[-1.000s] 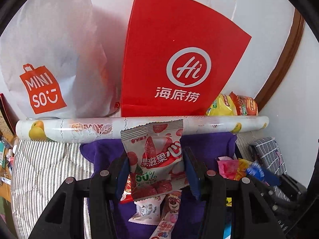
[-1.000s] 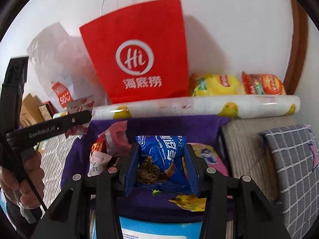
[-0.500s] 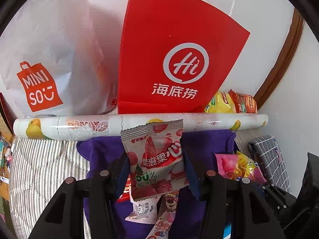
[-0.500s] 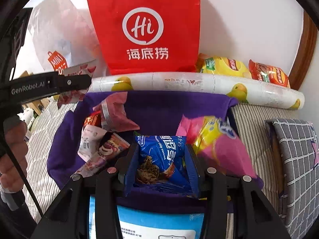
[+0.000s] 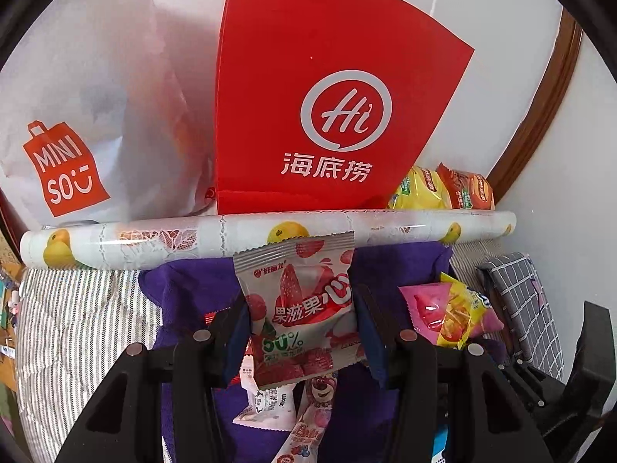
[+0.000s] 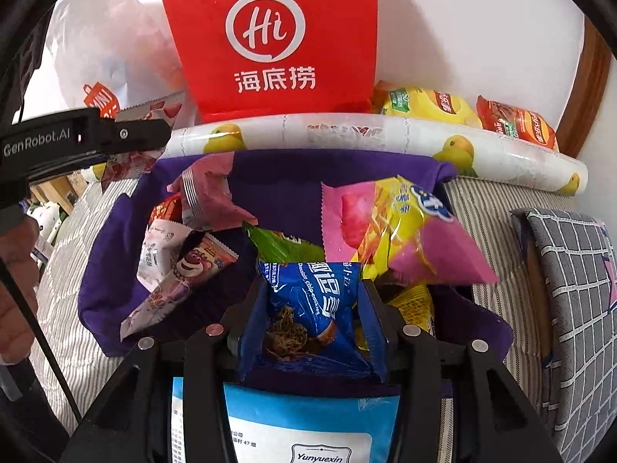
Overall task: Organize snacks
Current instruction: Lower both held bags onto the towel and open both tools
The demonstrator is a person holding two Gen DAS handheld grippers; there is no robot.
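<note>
My left gripper (image 5: 302, 332) pinches strawberry pkt (image 5: 304, 308); my right gripper (image 6: 312, 328), jaws just easing apart, still clamps blue cookie pkt (image 6: 312, 308); pink-yellow bag (image 6: 401, 239) at 1 o'clock.

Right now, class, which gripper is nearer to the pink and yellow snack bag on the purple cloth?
Right. The right gripper, clamped on a blue cookie packet, sits just beside the pink and yellow snack bag. The left gripper holds a strawberry packet farther off.

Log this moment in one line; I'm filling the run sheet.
left gripper: shut on strawberry packet | right gripper: shut on blue cookie packet, over purple bin
</note>
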